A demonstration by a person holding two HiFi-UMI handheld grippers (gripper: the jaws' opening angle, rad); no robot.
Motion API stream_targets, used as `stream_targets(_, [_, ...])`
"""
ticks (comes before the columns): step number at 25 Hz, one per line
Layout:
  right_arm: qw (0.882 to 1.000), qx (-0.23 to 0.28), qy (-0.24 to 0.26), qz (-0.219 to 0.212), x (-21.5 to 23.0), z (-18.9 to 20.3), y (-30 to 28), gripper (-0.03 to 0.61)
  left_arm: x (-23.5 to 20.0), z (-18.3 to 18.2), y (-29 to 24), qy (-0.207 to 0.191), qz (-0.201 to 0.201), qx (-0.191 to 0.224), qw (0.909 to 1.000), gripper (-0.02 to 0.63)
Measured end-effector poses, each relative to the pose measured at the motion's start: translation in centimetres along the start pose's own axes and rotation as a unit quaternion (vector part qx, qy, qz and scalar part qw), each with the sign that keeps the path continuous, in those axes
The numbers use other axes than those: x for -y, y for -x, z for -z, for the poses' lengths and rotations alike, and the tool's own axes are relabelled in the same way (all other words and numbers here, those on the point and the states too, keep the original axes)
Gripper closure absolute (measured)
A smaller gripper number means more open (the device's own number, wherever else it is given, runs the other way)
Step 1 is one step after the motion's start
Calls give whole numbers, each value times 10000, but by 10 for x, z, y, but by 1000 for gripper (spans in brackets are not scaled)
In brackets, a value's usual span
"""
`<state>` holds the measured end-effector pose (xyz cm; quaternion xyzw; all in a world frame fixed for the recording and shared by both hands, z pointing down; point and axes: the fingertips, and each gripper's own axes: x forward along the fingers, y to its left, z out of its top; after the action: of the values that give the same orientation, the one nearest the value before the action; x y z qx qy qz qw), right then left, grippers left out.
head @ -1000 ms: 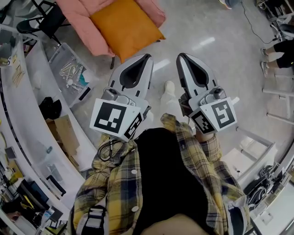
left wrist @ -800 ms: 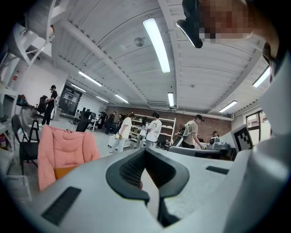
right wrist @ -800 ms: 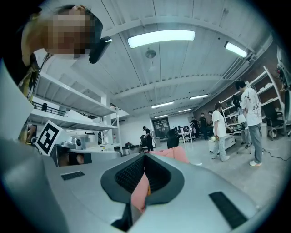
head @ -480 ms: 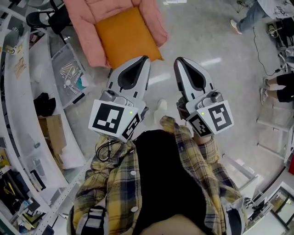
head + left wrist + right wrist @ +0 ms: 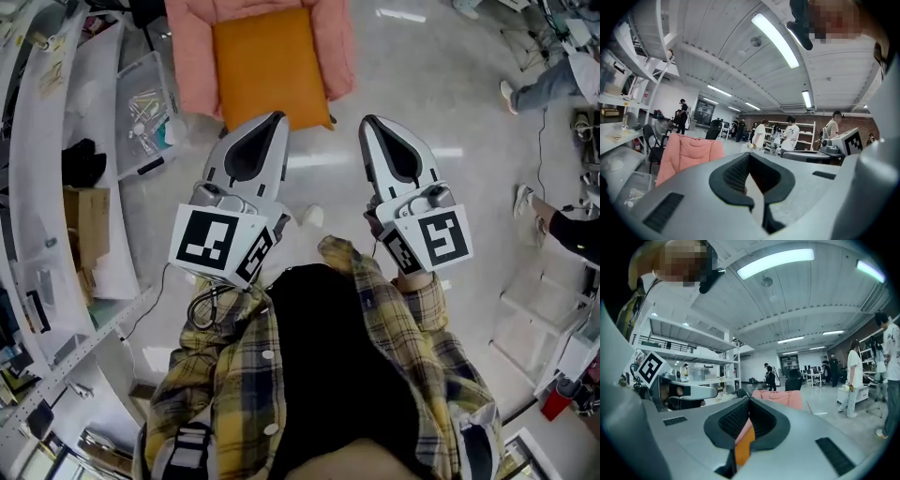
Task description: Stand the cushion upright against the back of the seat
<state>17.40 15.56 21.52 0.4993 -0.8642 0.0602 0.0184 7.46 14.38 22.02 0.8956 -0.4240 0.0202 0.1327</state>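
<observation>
Between the fingers of the left gripper (image 5: 749, 155) there's nothing. The tips are pressed together, and the only gap is the dark pad cut-out behind them. Right gripper (image 5: 749, 400) is the same, fingers together and empty. The orange strip in its cut-out is the cushion seen beyond, not a grip. Both grippers are held side by side, roughly level, pointing at the chair.

The cushion (image 5: 270, 64) lies flat on the seat of the pink chair (image 5: 192, 66). It covers most of the seat, and its near edge pokes just over the front. Neither gripper touches it. The chair back rises at the far side of the seat. A clear bin (image 5: 141, 108) of small parts sits just left of the chair, with shelves (image 5: 37, 141) further left.

I read the step as approach, so nothing is done on the cushion yet. How I'd run it:
- Open both grippers before reaching in, not at contact.
- Take the near edge, left gripper at the left corner and right gripper at the right corner. Bite deep, because soft filling will likely sag or slip out of a shallow pinch.
- Lift the near edge and swing it up and away, leaving the far edge on the seat as the pivot.
- Let go only once the face leans on the chair back, otherwise I expect it to flop forward.
- Keep the left gripper wide of the bin.
</observation>
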Motion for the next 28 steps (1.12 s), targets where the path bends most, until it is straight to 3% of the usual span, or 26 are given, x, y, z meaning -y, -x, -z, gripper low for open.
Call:
stream_targets(6, [9990, -282, 83, -332, -4, 15, -36, 561, -38, 7, 1, 126, -463, -108, 9988, 611])
stream_targets(11, [9982, -442, 123, -385, -4, 27, -73, 560, -77, 7, -7, 151, -598, -127, 9980, 611])
stream_targets(28, [9951, -871, 273, 390, 43, 33, -220, 560, -228, -18, -92, 105, -311, -453, 9984, 611])
